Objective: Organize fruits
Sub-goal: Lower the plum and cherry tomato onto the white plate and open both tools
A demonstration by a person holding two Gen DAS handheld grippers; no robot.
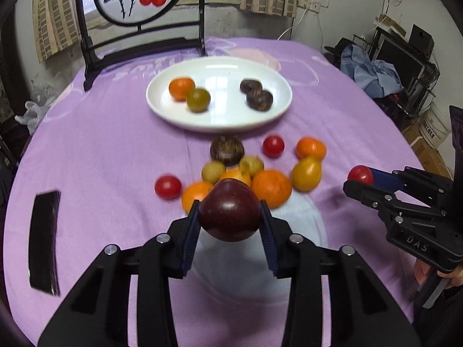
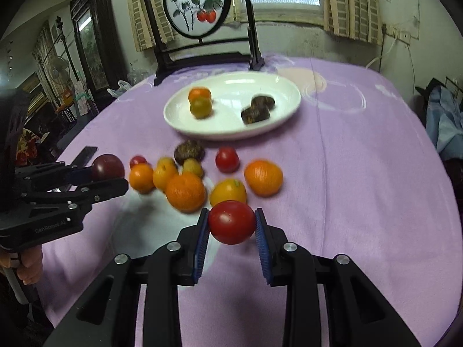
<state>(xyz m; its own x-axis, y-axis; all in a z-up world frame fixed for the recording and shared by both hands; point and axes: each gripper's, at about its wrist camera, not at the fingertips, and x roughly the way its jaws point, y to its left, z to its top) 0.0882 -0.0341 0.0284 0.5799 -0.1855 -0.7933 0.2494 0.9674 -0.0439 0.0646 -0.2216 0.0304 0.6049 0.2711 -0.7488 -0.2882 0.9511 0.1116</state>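
While both grippers hold fruit above the cloth, the carry step is in hand: the left gripper pinches a dark plum, the right gripper a red tomato — each short of the white plate, with the loose fruit pile between. Next, each needs lifting over that pile onto the plate.
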